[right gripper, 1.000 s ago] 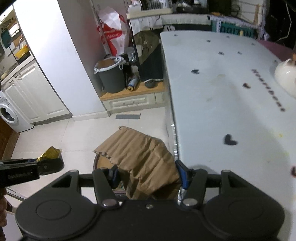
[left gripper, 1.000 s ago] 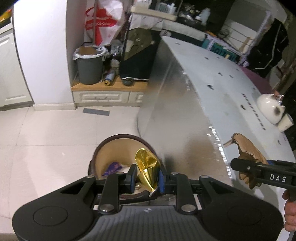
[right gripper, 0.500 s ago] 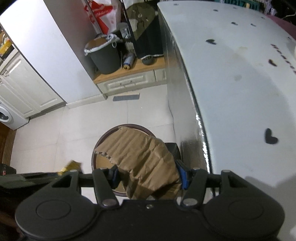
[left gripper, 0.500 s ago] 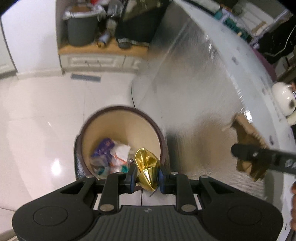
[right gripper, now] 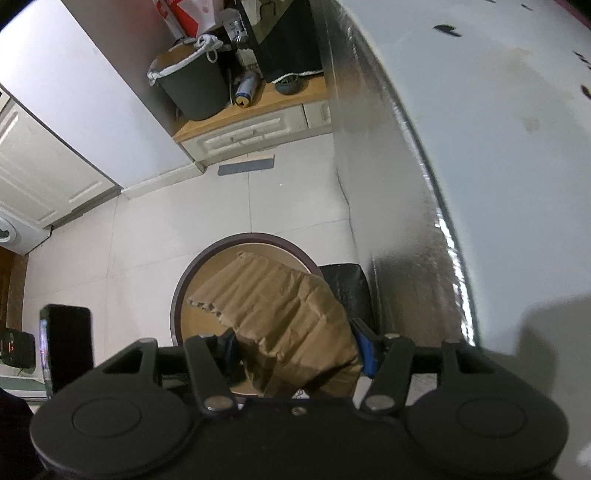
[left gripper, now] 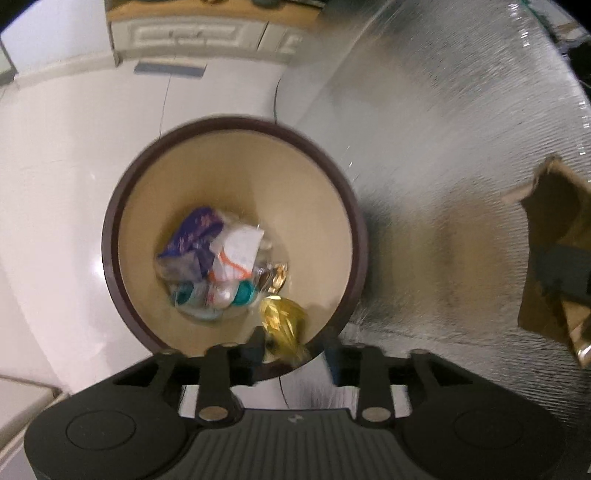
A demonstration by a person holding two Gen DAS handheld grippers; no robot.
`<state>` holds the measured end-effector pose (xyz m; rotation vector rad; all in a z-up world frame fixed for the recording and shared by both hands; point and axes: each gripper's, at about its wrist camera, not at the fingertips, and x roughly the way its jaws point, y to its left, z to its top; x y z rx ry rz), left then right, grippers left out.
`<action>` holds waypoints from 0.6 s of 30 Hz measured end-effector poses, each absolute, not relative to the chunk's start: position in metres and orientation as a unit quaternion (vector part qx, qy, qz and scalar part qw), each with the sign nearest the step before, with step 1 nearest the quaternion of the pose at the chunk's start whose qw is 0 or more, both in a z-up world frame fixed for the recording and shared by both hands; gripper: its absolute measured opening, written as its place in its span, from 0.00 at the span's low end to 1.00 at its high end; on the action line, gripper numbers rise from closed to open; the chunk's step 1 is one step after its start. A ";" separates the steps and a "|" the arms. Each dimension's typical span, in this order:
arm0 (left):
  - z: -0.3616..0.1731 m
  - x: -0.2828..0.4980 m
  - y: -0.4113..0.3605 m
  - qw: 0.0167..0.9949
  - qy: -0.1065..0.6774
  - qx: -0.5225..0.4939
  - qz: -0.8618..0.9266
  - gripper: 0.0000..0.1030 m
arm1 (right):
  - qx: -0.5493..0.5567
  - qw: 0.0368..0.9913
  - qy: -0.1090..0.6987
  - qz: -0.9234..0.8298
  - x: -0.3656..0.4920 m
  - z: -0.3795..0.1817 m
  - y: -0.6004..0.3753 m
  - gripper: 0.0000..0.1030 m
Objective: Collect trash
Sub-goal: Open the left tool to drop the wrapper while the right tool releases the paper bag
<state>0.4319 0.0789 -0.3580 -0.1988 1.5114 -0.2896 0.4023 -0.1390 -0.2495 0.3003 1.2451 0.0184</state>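
Gold wrapper (left gripper: 282, 325) between spread left claw (left gripper: 295, 356).

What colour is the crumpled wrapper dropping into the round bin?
Shiny gold. The wrapper shows best in the left wrist view, just inside the bin.

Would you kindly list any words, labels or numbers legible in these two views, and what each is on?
None can be read.
Print on the red-and-white bag: cut off, blurred.
Print on the wrappers in the bin: blurred.
Red display on the small black device: too small.
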 end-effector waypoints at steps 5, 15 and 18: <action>-0.368 0.428 0.091 0.710 0.690 -0.086 -0.114 0.45 | 0.139 0.789 0.598 0.015 0.417 -0.269 -0.133 0.58; -0.353 0.425 0.115 0.734 0.673 -0.038 -0.084 0.58 | 0.166 0.767 0.620 0.029 0.437 -0.307 -0.114 0.61; -0.345 0.424 0.122 0.741 0.666 -0.034 -0.077 0.70 | 0.172 0.768 0.615 0.042 0.445 -0.313 -0.105 0.63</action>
